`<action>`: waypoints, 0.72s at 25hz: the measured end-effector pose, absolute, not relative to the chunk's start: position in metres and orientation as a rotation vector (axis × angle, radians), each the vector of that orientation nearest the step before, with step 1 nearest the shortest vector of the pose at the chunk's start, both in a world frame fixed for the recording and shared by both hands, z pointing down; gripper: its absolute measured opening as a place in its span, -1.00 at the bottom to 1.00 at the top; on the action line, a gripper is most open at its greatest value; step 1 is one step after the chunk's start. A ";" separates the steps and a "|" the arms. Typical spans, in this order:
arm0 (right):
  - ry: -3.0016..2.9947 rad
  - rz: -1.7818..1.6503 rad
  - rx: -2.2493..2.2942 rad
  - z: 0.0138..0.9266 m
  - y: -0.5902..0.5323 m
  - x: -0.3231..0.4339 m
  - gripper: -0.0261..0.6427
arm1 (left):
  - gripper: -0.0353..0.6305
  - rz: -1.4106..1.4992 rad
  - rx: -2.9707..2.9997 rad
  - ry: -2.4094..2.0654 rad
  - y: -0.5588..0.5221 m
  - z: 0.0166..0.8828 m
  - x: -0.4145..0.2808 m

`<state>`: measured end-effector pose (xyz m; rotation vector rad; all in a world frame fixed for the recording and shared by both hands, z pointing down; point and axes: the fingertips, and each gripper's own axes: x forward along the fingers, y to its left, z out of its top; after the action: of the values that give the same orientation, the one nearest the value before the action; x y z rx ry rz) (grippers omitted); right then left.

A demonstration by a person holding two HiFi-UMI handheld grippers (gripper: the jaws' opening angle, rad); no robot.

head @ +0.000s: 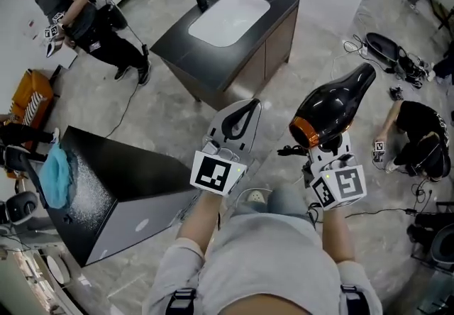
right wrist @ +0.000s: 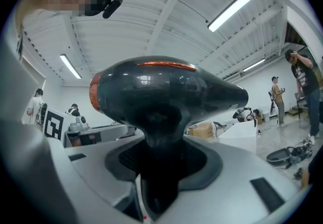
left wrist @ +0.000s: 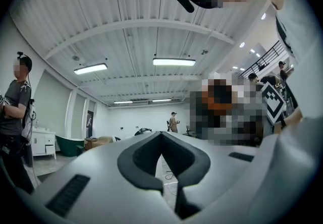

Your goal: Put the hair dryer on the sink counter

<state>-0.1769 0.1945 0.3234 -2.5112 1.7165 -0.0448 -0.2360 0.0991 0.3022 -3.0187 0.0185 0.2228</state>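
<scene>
The glossy black hair dryer (head: 333,104), with a tapering nozzle and an orange ring round its blunt rear end, sits in the right gripper (head: 328,143), whose jaws pinch its dark handle. It hangs over the grey marbled floor (head: 163,115), well short of the dark sink worktop (head: 284,1) with its white basin (head: 228,17). The left gripper (head: 245,118) is just beside it, jaw tips pressed together on nothing.

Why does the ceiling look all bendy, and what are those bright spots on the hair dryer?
Left gripper view: the wide lens bends the white ribbed ceiling into curves and darkens the corners. Right gripper view: the glossy black hair dryer with an orange end mirrors the long ceiling lamps as glare.
</scene>
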 end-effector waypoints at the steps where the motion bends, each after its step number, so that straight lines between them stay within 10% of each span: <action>1: 1.707 -0.046 -2.520 0.324 0.191 -0.172 -0.39 | -0.86 0.213 -3.023 0.007 0.095 0.305 -0.231; 18: 1.654 -0.027 -2.575 0.320 0.127 -0.047 -0.39 | -0.86 0.237 -3.044 0.013 0.022 0.305 -0.119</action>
<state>-0.0469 0.1274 0.3201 -2.5747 1.6538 -0.0267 -0.1186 0.0221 0.3055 -3.0435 0.0133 0.2366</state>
